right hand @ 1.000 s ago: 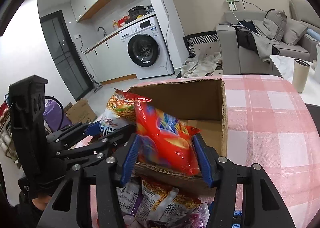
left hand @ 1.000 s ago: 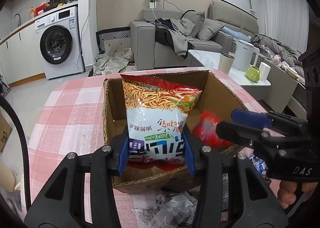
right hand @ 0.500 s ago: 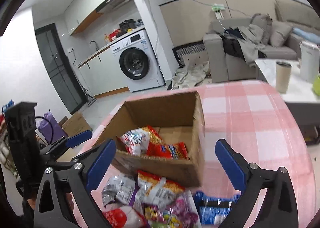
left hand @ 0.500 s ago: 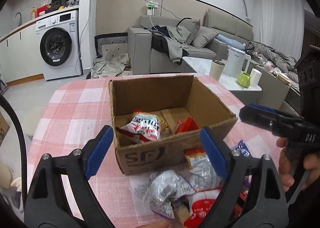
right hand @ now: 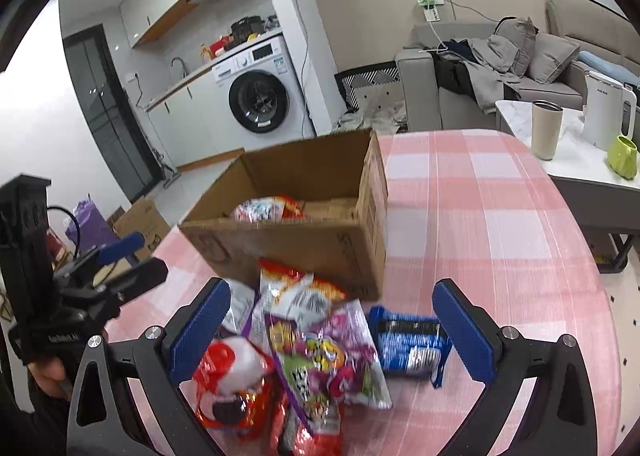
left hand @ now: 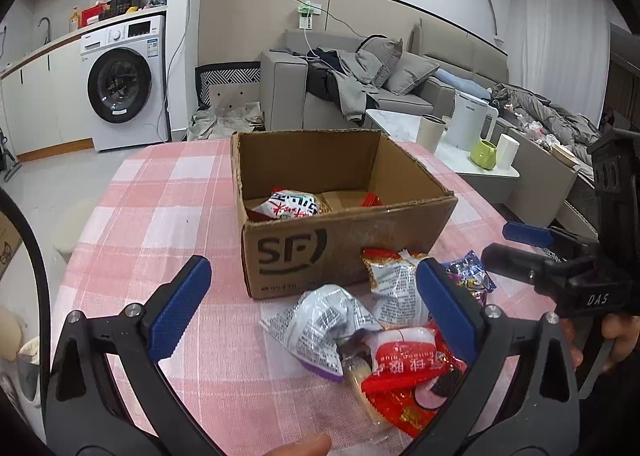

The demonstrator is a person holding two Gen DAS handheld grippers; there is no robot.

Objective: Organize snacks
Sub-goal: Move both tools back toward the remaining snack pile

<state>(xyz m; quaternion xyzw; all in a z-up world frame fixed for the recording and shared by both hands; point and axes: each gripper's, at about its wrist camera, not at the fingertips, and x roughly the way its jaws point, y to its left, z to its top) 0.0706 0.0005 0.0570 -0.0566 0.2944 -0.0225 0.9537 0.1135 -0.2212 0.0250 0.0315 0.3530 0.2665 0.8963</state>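
Box marked "SF" sits on the desk; right tongs spread wide, left tongs opening, nothing pinched, above snack packets.

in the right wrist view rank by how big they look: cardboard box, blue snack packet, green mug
1. Brown cardboard box
2. Blue snack packet
3. Lime-green mug, though it stands much farther off, so its true size is unsure.
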